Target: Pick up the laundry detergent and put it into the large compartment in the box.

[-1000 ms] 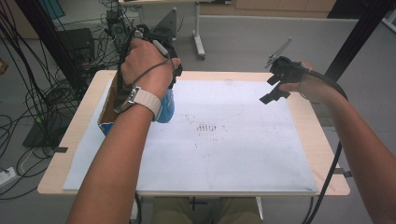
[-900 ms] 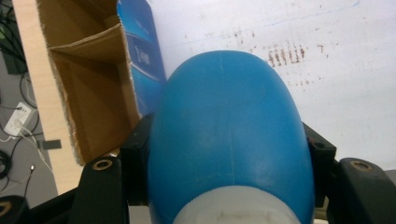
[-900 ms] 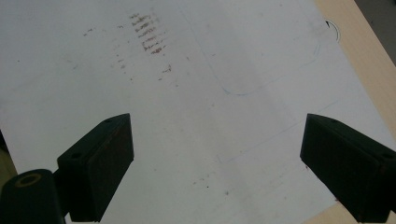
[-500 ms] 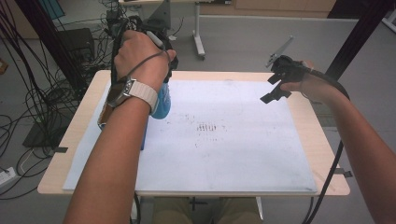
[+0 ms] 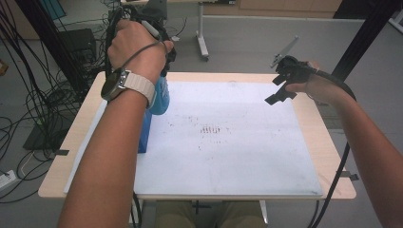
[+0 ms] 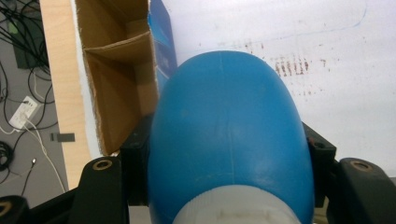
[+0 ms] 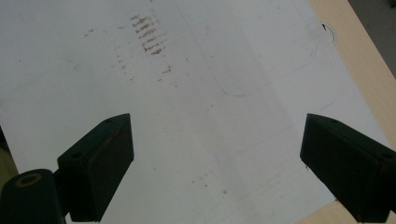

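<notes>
- the left gripper [image 5: 159, 71], raised over the far left corner of the worktop [image 5: 328, 156], clamps a blue bottle [image 6: 229, 135] between its jaws; in the left gripper view the jaws press the body from both sides, just above a white band at the neck end.
- the bottle hangs clear of the white sheet [image 5: 228, 156] that covers the worktop, its rounded base pointing down toward an open cardboard box [image 6: 116, 93] with a blue outer face that lies along the sheet's left edge.
- the right gripper [image 5: 280, 88] hovers over the far right of the worktop with its jaws spread wide and nothing between them; below them, in the right gripper view, lies bare sheet with a patch of brown marks [image 7: 149, 35].
- judged from its smooth, moulded plastic skin, the bottle is probably light and fairly stiff but slick, so it may slide or twist in a loose hold.
- the sound place to hold looks to be the straight lower body near the white band, as now; the domed base offers the flat pads little purchase.
- the box's thin card walls would likely buckle if knocked.
</notes>
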